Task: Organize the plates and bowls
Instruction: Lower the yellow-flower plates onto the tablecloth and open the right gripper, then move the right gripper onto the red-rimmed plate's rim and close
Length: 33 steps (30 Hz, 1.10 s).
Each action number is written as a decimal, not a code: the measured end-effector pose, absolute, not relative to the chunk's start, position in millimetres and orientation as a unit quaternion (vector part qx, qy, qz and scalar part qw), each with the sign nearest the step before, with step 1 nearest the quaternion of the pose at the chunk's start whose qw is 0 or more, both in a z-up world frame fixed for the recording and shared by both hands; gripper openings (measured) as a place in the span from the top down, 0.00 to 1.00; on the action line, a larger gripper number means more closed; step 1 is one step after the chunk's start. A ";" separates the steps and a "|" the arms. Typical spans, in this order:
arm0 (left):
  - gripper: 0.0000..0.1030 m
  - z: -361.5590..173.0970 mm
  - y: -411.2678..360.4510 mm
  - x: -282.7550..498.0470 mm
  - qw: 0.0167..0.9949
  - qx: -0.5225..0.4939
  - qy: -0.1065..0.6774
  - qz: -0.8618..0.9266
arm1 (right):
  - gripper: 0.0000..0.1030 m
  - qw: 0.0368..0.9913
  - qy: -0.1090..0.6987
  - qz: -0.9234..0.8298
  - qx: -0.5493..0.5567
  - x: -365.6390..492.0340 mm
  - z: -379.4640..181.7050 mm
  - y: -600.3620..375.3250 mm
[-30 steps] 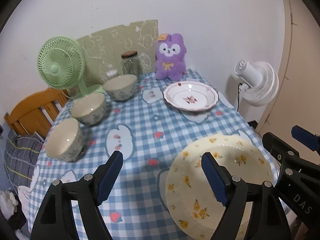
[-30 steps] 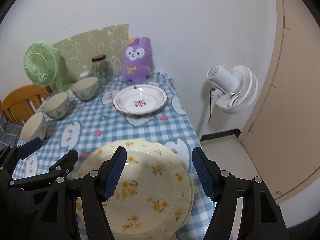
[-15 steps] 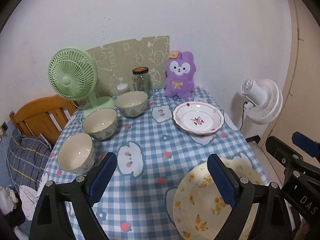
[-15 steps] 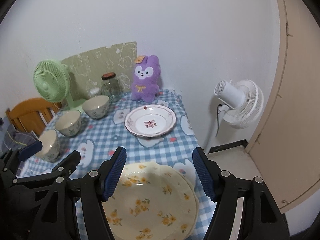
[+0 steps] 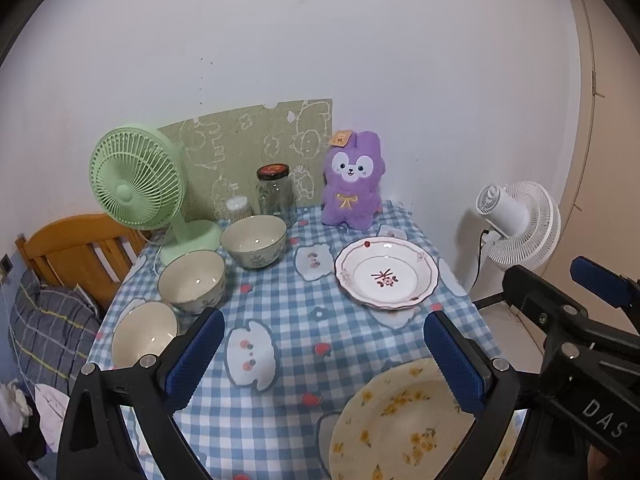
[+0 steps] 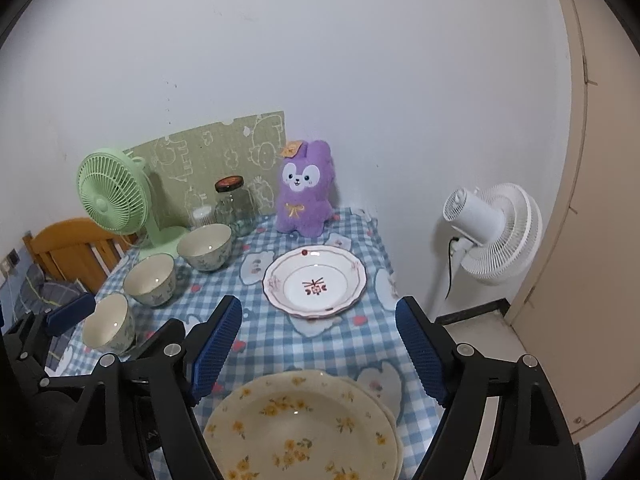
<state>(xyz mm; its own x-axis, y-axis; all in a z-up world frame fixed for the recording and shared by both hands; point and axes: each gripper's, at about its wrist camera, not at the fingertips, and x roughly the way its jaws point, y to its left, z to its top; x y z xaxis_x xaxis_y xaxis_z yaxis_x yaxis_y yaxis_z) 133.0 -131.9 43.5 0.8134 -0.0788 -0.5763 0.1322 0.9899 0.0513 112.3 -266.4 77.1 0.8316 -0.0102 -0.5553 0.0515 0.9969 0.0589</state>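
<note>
Readable text: one marking only

The white letters "DAS" stand on the black body of the right claw [image 5: 602, 286], seen in the left wrist view at about 4 o'clock, close to the picture's edge; the letters run slightly tilted and the word may go on past what shows. The small orange tag on the ear of the purple plush toy [image 5: 352, 180], at about 12 o'clock beyond the middle of the table, carries a dark mark too small to read. The lid of the glass jar [image 5: 275, 190], at about 11 o'clock, shows a reddish pattern that cannot be read either.
</note>
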 end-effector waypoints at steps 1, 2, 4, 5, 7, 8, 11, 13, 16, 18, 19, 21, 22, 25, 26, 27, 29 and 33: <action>0.02 44.5 -133.0 135.1 0.952 0.045 0.299 -0.055 | 0.20 0.957 0.289 -0.016 0.034 115.6 78.4 -267.2; 0.02 45.5 -134.0 137.2 0.953 0.044 0.297 -0.053 | 0.20 0.957 0.288 -0.017 0.033 117.5 79.2 -268.7; 0.02 47.3 -136.4 141.9 0.954 0.040 0.292 -0.052 | 0.20 0.957 0.286 -0.017 0.035 122.1 81.1 -271.4; 0.02 48.1 -137.8 144.5 0.955 0.038 0.291 -0.052 | 0.20 0.957 0.286 -0.019 0.037 125.8 82.4 -273.4; 0.02 49.4 -141.2 149.9 0.955 0.038 0.288 -0.053 | 0.19 0.957 0.286 -0.021 0.036 131.8 84.2 -275.5; 0.02 49.7 -143.6 153.4 0.956 0.039 0.287 -0.053 | 0.19 0.957 0.286 -0.022 0.035 135.5 84.3 -275.8; 0.02 50.1 -148.3 161.5 0.956 0.040 0.287 -0.055 | 0.19 0.957 0.286 -0.025 0.029 144.8 85.3 -277.0; 0.02 49.8 -151.4 167.4 0.955 0.038 0.287 -0.055 | 0.19 0.957 0.287 -0.026 0.029 152.5 85.2 -278.9; 0.02 48.7 -157.0 174.1 0.955 0.034 0.290 -0.059 | 0.18 0.956 0.290 -0.028 0.029 160.4 84.1 -280.8; 0.02 48.6 -161.2 178.6 0.955 0.035 0.288 -0.061 | 0.18 0.956 0.292 -0.028 0.028 165.6 83.6 -281.3; 0.02 48.5 -162.9 181.6 0.955 0.036 0.288 -0.059 | 0.17 0.956 0.292 -0.029 0.028 168.5 83.4 -281.7; 0.02 48.3 -164.4 188.4 0.955 0.033 0.290 -0.061 | 0.16 0.956 0.291 -0.033 0.029 174.8 83.1 -283.4; 0.02 48.2 -164.6 191.2 0.954 0.032 0.291 -0.061 | 0.16 0.955 0.292 -0.035 0.031 178.4 83.0 -284.3; 0.02 47.5 -166.1 201.2 0.954 0.034 0.291 -0.059 | 0.15 0.955 0.293 -0.039 0.031 188.2 82.0 -286.0; 0.02 47.6 -166.6 204.5 0.954 0.036 0.291 -0.058 | 0.15 0.955 0.294 -0.041 0.029 193.3 81.5 -286.5; 0.02 47.1 -167.5 208.5 0.954 0.039 0.292 -0.057 | 0.14 0.954 0.295 -0.042 0.027 196.4 81.1 -285.9; 0.02 46.0 -169.5 215.4 0.954 0.044 0.293 -0.055 | 0.13 0.954 0.297 -0.042 0.023 205.0 79.4 -285.4; 0.02 41.1 -172.7 229.8 0.951 0.047 0.300 -0.052 | 0.12 0.952 0.302 -0.041 0.017 219.4 74.1 -283.6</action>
